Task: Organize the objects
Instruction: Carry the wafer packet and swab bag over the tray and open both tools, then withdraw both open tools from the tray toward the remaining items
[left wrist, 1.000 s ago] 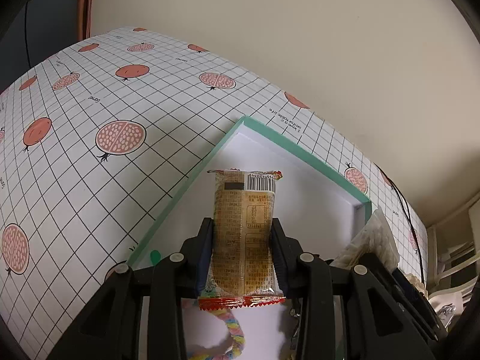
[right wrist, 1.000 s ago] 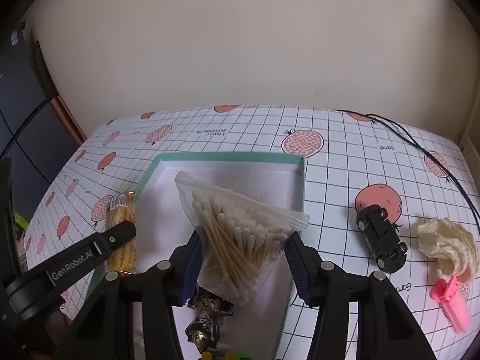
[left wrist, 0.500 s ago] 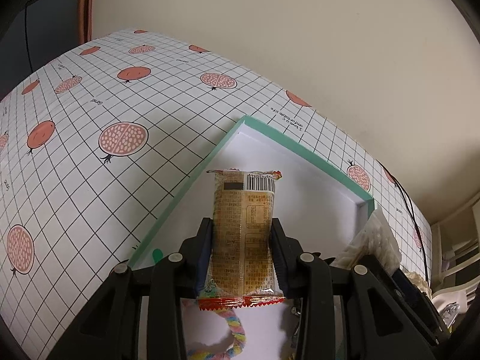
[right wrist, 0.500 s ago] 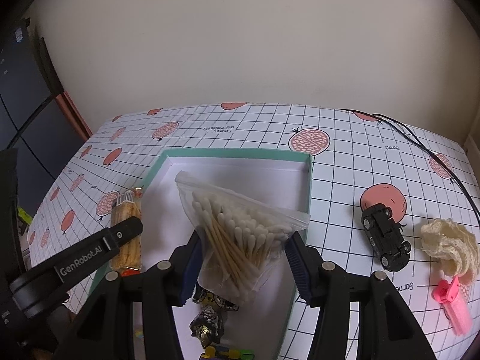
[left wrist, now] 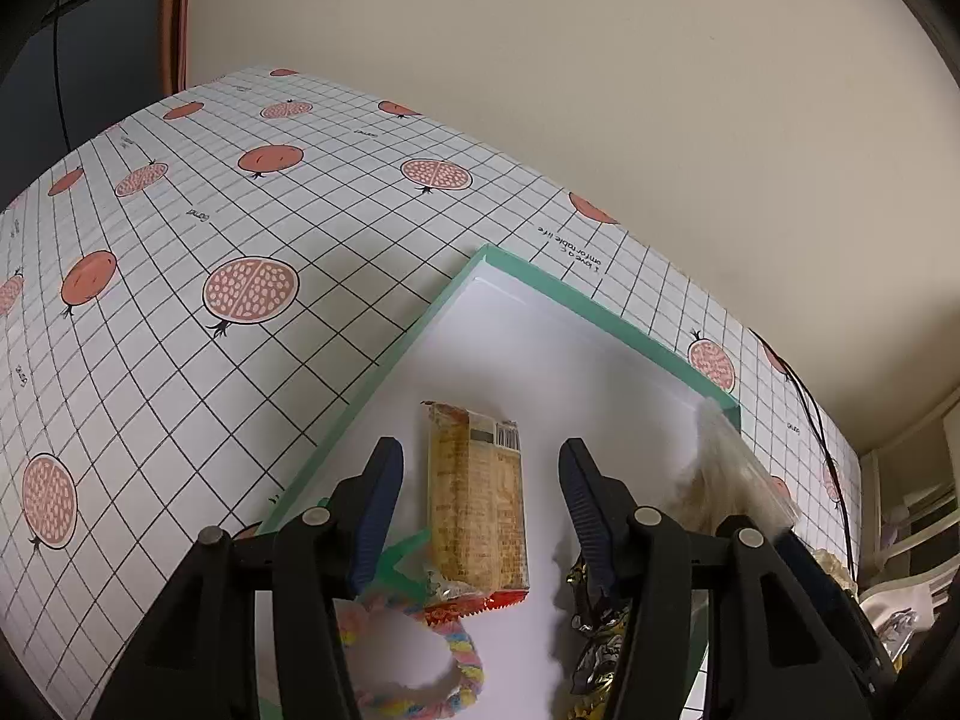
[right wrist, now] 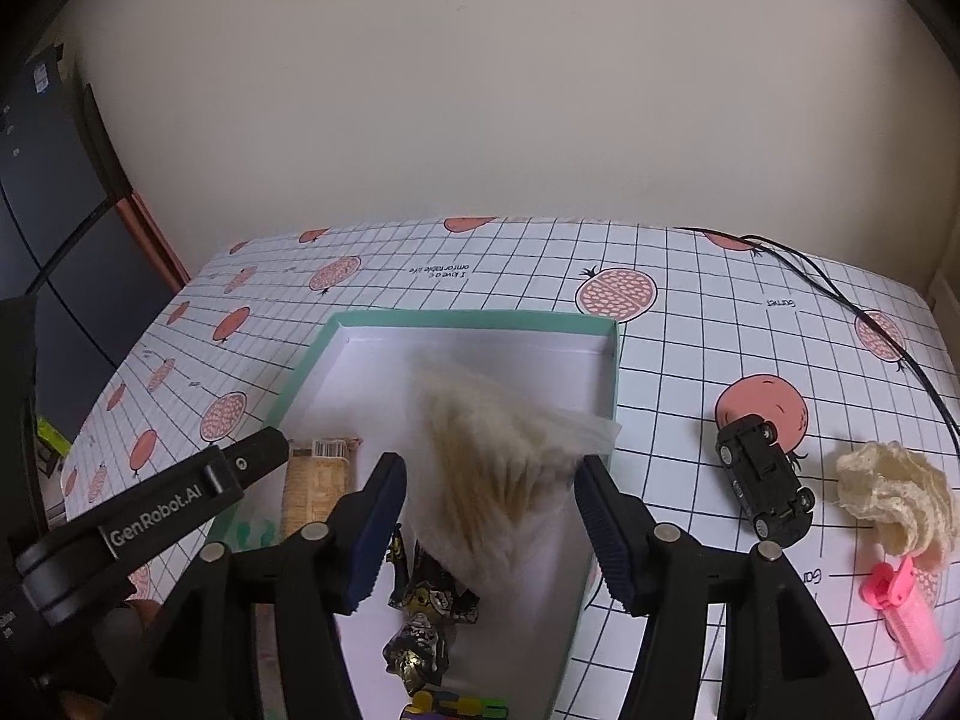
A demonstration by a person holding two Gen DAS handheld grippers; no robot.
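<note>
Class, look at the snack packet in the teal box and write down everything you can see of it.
The snack packet is a long, flat, tan wrapper printed with small text, with a barcode at its far end and a red crimped seal at the near end. It looks like thin plastic film. It lies flat on the white floor of the teal box, lengthwise between the open fingers of the left gripper, which do not touch it. Its near end overlaps a pastel braided ring.
</note>
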